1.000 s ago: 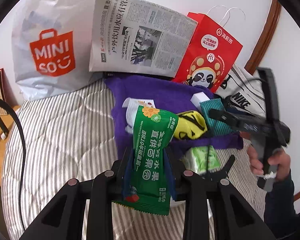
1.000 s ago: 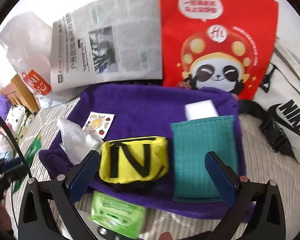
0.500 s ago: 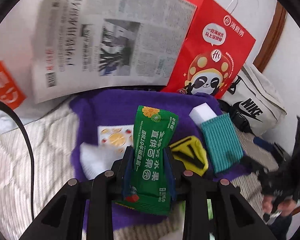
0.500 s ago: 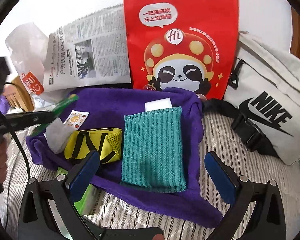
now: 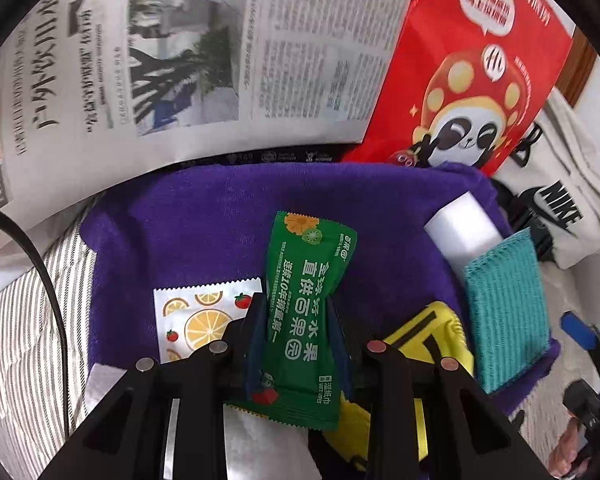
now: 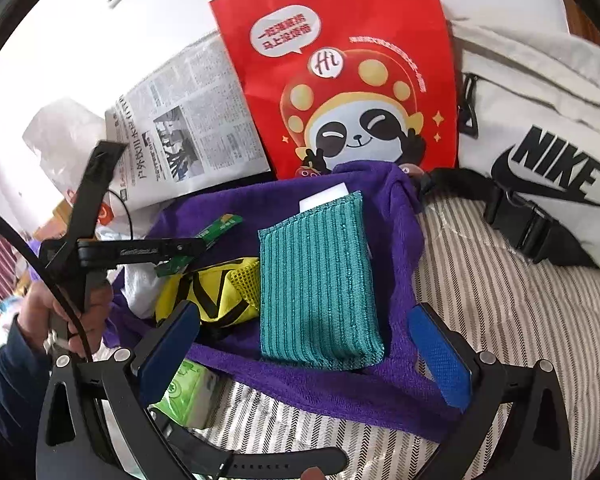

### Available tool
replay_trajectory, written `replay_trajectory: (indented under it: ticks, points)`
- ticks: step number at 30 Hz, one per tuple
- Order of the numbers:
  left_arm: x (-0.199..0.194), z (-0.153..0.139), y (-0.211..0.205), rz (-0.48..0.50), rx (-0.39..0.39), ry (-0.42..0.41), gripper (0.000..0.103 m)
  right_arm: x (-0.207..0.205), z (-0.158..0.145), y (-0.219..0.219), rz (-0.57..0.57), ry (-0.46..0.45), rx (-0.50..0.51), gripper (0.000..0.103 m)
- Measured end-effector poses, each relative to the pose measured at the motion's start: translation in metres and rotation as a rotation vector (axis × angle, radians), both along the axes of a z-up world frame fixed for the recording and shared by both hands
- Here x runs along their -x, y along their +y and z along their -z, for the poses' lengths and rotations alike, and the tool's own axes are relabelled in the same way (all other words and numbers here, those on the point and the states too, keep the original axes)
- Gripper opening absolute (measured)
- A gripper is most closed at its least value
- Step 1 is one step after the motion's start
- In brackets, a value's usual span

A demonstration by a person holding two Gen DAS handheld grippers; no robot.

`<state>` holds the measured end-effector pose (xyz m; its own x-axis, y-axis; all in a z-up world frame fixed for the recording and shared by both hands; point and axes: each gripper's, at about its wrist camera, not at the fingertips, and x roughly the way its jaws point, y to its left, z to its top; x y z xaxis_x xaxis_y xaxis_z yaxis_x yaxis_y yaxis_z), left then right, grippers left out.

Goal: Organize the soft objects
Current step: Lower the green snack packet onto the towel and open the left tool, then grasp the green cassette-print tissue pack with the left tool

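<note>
Striped bedding (image 6: 480, 280) carries a purple towel (image 5: 204, 232) with the soft things on it. Nearest, the left gripper (image 5: 298, 344) pinches a green wet-wipe packet (image 5: 304, 320) at its lower half; the packet stands upright between the pads, printed with white characters and fruit, above the towel's near edge. Beside it lie a fruit-print sachet (image 5: 196, 316) to the left and a yellow mesh pouch (image 6: 216, 288) and a teal ribbed cloth (image 6: 320, 280) to the right. The right gripper (image 6: 304, 356) stands spread wide and empty over the towel's near edge. Farther back, a newspaper (image 5: 180, 60), a red paper bag (image 6: 340, 72) and a white Nike bag (image 6: 540, 140) stand at the wall.
</note>
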<state>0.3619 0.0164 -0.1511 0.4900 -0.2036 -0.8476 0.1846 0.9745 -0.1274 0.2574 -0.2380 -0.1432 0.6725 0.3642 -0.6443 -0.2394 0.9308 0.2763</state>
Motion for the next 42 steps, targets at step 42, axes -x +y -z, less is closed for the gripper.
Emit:
replay_trajectory:
  ticks: [42]
  points:
    - [0.151, -0.031, -0.046, 0.023, -0.039, 0.046, 0.065, -0.006, -0.011, -0.072, 0.191, 0.004, -0.111, 0.103]
